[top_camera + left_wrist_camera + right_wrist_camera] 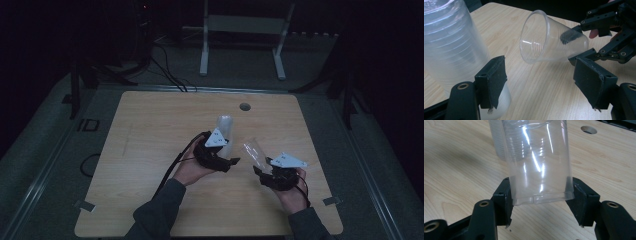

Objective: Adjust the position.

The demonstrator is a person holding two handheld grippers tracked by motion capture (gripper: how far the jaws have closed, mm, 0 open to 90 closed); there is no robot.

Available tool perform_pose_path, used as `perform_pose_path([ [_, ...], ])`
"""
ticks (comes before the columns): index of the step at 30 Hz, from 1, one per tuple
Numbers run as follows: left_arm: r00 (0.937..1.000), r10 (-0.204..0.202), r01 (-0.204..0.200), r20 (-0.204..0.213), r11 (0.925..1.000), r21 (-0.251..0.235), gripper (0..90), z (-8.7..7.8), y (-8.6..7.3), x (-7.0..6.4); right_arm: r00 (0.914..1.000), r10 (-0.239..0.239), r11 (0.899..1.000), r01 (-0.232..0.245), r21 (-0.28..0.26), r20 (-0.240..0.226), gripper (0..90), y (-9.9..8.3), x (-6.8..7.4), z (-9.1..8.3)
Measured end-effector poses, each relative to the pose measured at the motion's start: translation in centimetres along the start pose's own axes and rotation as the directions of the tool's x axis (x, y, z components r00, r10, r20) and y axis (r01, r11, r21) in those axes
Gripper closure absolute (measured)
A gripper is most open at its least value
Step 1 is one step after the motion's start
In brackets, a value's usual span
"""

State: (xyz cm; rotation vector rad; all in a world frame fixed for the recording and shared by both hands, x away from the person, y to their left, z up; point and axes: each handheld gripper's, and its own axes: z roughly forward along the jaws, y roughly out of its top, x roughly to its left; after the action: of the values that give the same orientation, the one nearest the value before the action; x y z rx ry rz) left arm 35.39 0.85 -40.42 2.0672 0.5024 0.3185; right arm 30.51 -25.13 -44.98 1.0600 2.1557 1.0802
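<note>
1. Stack of nested clear cups (225,131) stands mouth-down on the wooden table (145,150), at about 10 o'clock from table centre as the high view lays it out. We cannot count its cups: the ribs blur together in the left gripper view (451,47).

2. Left gripper (216,152) sits at the stack's 6 o'clock side. In its own view the jaws stand spread; one pad (492,80) lies against or just in front of the stack's lower wall, the other (594,85) is free in the air. We judge nothing is pinched there.

3. Single clear cup (255,152) lies to the right of the stack, off the table, apart from the stack. Its long axis is tilted, mouth pointing toward 10–11 o'clock, at the stack, base toward 4–5 o'clock.

4. Right gripper (277,175) holds that cup: in its own view both pads (504,200) press the cup (539,170) just above its base, one on each side.

5. Relation that matters: the cup's mouth faces the stack's closed top, so we judge the cup must swing mouth-down over the stack, or away, depending on the intent.

6. Count: one stack, one loose cup, two grippers, one round hole (244,106) at the table's 12 o'clock edge.
</note>
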Motion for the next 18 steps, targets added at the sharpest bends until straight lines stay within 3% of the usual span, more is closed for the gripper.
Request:
perform_pose_path([
  [18,0.9993,-0.032,0.032,-0.016,0.9994,-0.014,26.0,0.1,0.09,-0.34,0.9971,0.061,0.995,-0.057,-0.084,0.044,42.4,-0.2,-0.02,-0.25],
])
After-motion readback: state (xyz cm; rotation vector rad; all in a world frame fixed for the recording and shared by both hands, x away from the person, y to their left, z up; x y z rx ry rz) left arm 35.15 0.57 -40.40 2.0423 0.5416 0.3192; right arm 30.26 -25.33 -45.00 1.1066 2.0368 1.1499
